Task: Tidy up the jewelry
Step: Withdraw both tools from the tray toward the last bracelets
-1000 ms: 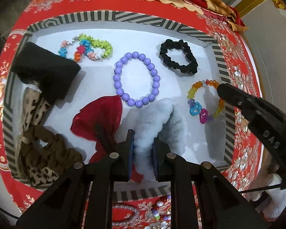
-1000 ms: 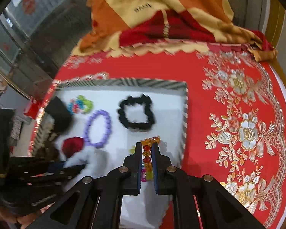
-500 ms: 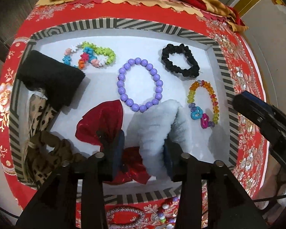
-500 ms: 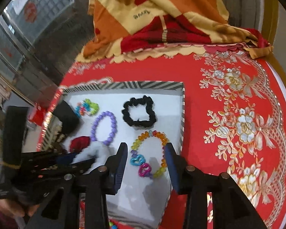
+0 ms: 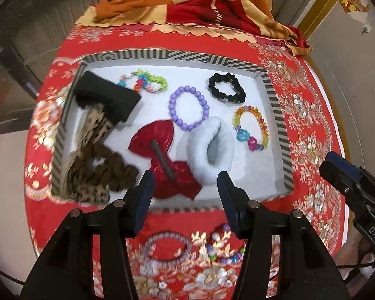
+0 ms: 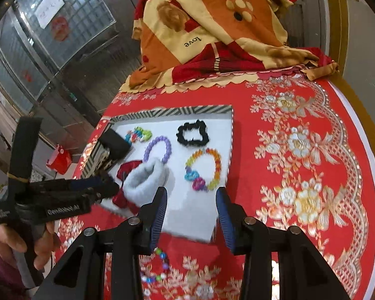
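Observation:
A striped-rim white tray holds a white fluffy scrunchie, a rainbow bead bracelet, a purple bead bracelet, a black scrunchie, a red bow clip, coloured bead bracelets and leopard scrunchies. My left gripper is open and empty above the tray's near edge. My right gripper is open and empty over the tray's near right corner.
On the red embroidered cloth in front of the tray lie a sparkly bangle and a multicolour bead bracelet. A black band lies in the tray's left part. A folded blanket sits at the table's back.
Both grippers opened and pulled back. The left let go of the white scrunchie, the right let go of the rainbow bracelet; both now lie in the tray.

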Tool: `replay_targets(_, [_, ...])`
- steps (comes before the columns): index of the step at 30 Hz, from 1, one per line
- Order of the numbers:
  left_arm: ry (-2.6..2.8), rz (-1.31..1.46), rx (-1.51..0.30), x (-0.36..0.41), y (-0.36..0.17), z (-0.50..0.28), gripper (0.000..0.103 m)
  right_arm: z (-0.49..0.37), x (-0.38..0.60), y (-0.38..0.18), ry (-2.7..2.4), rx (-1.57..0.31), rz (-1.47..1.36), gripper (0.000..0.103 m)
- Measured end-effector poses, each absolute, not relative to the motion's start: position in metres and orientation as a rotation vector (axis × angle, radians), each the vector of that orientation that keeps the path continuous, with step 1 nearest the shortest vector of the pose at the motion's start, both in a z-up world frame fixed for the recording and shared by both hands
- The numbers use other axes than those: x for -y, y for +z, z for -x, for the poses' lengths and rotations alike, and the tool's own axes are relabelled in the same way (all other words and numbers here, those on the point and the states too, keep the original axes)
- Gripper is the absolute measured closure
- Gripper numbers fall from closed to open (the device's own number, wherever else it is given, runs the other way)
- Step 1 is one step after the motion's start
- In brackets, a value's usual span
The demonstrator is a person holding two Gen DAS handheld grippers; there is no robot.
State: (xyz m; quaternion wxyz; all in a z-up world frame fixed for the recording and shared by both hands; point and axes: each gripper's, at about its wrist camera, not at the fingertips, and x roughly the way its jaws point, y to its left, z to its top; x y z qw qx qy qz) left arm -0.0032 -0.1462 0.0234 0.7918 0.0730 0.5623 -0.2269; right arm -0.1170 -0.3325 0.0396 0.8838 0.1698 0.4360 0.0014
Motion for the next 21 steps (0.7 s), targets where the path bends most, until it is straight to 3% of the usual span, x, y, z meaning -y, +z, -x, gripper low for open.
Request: replay_targets(21, [-0.355, -0.119, -1.18, 0.098, 0.034, 0.121, 0.051, 0.215, 0.275, 0.031, 0.123, -0.973, -0.259, 0.064])
